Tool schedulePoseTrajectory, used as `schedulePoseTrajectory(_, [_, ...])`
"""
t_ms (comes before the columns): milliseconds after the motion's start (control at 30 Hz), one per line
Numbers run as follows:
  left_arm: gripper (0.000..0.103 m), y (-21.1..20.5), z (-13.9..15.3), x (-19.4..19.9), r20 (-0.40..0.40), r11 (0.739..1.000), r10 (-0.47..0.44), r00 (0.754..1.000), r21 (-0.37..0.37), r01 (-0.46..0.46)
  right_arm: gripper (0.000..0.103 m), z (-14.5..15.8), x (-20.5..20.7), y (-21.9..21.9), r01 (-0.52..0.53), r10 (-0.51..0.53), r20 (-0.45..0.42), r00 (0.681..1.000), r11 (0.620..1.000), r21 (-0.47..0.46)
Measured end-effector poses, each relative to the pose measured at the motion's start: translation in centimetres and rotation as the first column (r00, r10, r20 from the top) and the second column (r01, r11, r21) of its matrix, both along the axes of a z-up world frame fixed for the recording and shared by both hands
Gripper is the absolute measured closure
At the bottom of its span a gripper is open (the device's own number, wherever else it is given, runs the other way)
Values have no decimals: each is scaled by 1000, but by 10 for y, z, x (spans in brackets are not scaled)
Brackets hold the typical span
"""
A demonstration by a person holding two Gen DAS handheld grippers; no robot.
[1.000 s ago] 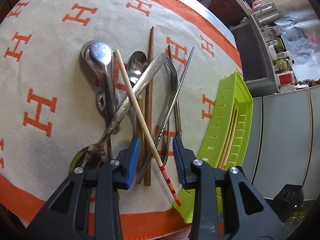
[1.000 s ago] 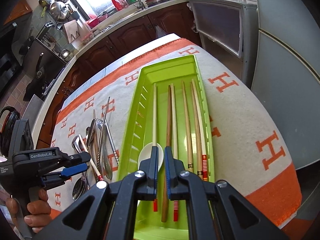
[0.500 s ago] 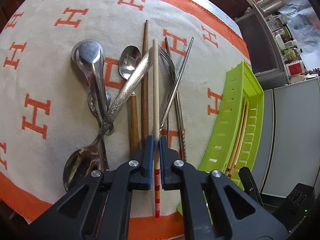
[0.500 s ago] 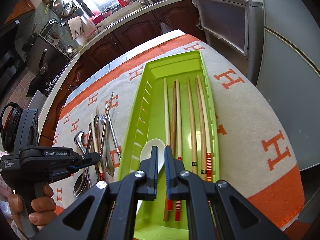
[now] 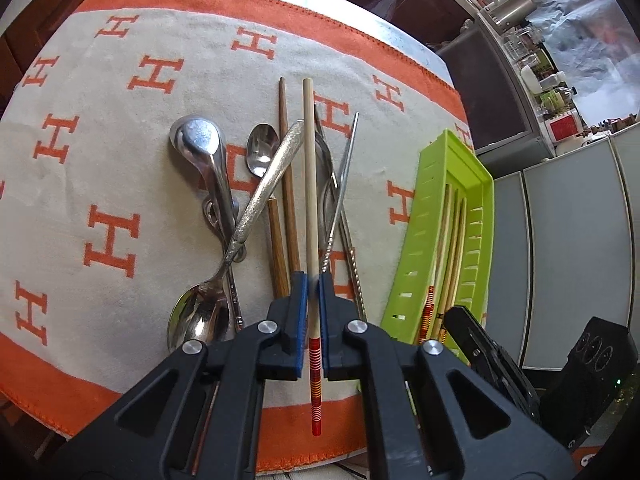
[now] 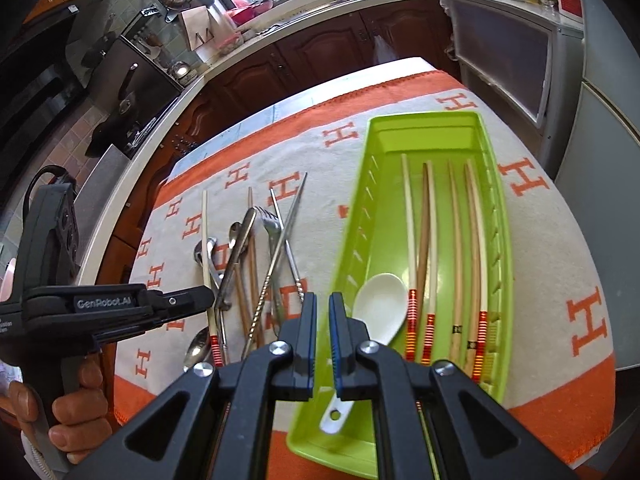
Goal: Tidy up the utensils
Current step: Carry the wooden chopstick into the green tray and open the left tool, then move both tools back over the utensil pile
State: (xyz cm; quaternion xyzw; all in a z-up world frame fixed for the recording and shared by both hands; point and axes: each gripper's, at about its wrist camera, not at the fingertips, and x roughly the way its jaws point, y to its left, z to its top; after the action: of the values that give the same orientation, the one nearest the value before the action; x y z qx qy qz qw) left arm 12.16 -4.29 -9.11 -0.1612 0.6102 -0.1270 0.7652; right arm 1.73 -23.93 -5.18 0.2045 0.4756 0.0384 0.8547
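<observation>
— What is the left hand-held gripper (image 5: 313, 280) doing?

— Its blue pads (image 5: 299, 304) are pressed in on a pale chopstick with a red-striped end (image 5: 308, 184), pinching it just above the stripes. The stick runs straight out between the fingers, over the pile of loose utensils.

— What is in that pile?

— Metal spoons (image 5: 200, 148), a fork (image 6: 269, 222), brown wooden chopsticks (image 5: 286, 168) and thin metal chopsticks (image 5: 340, 192), all lying crossed on the white-and-orange cloth (image 5: 120, 152) that covers the surface.

— And the right hand-held gripper (image 6: 322, 300)?

— Its jaws stand slightly apart, with a narrow gap and nothing between them. It hangs over the near left edge of the green tray (image 6: 424, 128).

— What does the tray hold?

— Several chopsticks (image 6: 454, 240) laid lengthwise side by side, and a white spoon (image 6: 378, 304) at the near end, bowl just beside the leftmost stick.
</observation>
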Motion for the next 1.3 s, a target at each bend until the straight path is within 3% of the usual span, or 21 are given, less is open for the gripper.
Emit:
schedulePoseTrajectory(167, [100, -17, 30, -7, 39, 996, -86, 996, -22, 87, 97, 6, 2, -6, 12, -12, -5, 1000, 1000, 28])
schedulePoseTrajectory(333, [100, -55, 50, -9, 75, 982, -186, 980, -20, 188, 97, 13, -4, -29, 82, -82, -6, 997, 997, -4])
schedulePoseTrajectory(600, [100, -129, 40, 1, 82, 945, -327, 941, 36, 325, 97, 9, -15, -72, 204, -206, -38, 978, 978, -50])
schedulePoseTrajectory(767, [99, -161, 20, 1, 55, 915, -396, 917, 115, 388, 97, 3, -21, -81, 219, -222, -60, 973, 974, -48])
schedulePoseTrajectory(1033, [99, -151, 13, -8, 59, 909, -396, 916, 167, 382, 97, -1, -19, -70, 189, -192, -70, 979, 981, -47])
schedulePoseTrajectory(1300, [96, -103, 29, -17, 107, 919, -352, 930, 227, 321, 97, 3, -12, -44, 114, -118, -63, 991, 992, -52])
